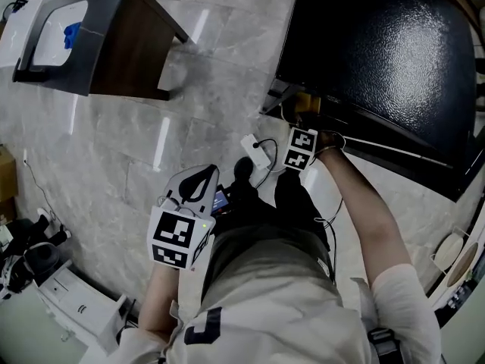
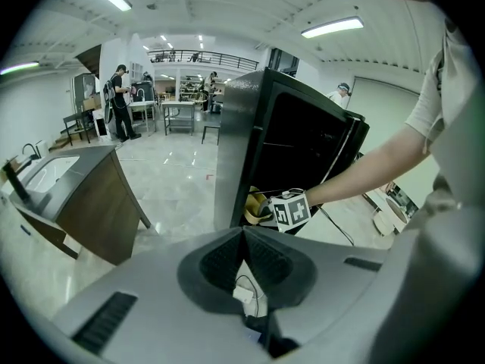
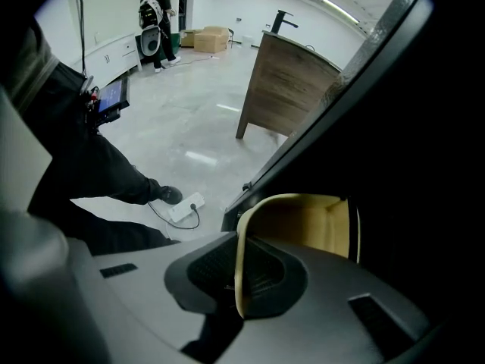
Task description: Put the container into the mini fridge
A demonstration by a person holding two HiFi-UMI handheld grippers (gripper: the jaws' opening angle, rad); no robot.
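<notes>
The mini fridge (image 1: 379, 67) is a black box standing on the floor, and its dark opening faces my right gripper. My right gripper (image 1: 305, 120) reaches to the fridge's lower edge, shut on the rim of a pale yellow container (image 1: 307, 103). In the right gripper view the container (image 3: 303, 226) sits edge-on between the jaws (image 3: 239, 268), against the dark inside of the fridge. My left gripper (image 1: 198, 184) hangs near my body, shut on nothing. From the left gripper view (image 2: 244, 237) I see the fridge (image 2: 303, 150), the container (image 2: 258, 205) and the right gripper's marker cube (image 2: 292, 209).
A white power strip (image 1: 256, 152) with a black cable lies on the floor between my feet and the fridge. A wood-sided counter with a sink (image 1: 98, 36) stands at the far left. White equipment (image 1: 45, 271) sits at the lower left. A person (image 3: 155, 21) stands far off.
</notes>
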